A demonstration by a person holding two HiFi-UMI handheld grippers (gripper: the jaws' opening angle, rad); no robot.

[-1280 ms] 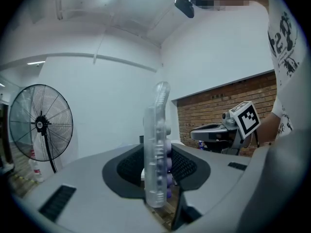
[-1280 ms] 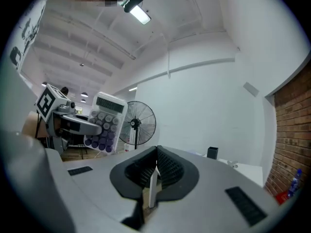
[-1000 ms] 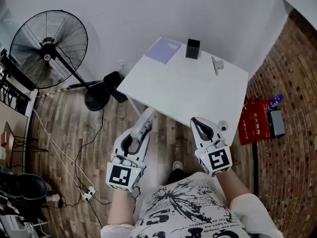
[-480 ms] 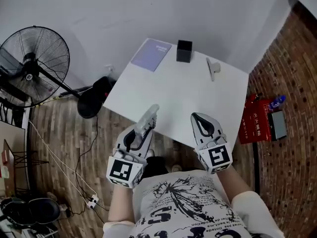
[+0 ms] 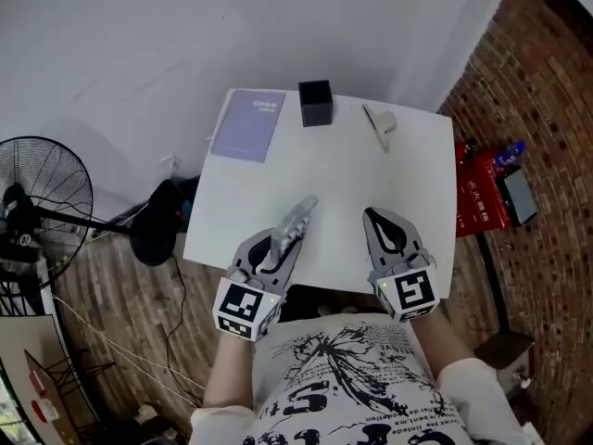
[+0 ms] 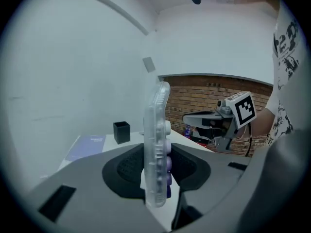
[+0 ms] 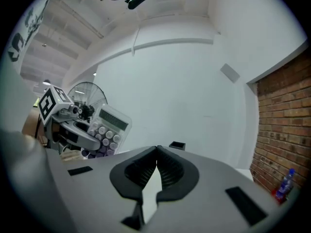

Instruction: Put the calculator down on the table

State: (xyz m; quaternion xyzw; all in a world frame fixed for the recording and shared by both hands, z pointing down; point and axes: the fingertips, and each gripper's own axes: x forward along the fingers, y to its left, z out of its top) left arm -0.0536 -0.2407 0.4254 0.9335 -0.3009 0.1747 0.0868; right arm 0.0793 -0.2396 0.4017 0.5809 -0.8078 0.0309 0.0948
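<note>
A clear-cased calculator [image 5: 295, 223] with round purple and white keys is clamped edge-on in my left gripper [image 5: 278, 245], which is shut on its lower end. It hangs above the near part of the white table [image 5: 343, 179]. In the left gripper view the calculator [image 6: 158, 125] stands upright between the dark pads of the left gripper [image 6: 158, 166]. My right gripper [image 5: 372, 217] is shut and empty, just right of it over the table's near edge. The right gripper view shows its own jaws [image 7: 157, 152] touching, with the calculator [image 7: 108, 126] to the left.
At the table's far side lie a purple notebook [image 5: 248, 125], a black open box [image 5: 316, 102] and a small white tool [image 5: 378, 124]. A standing fan [image 5: 37, 202] is on the floor to the left. A red box [image 5: 480, 199] and a bottle [image 5: 506, 155] sit right of the table.
Both grippers have moved forward from over the floor to above the table's near edge. The calculator has stayed clamped in the left gripper, and the right has stayed shut.
</note>
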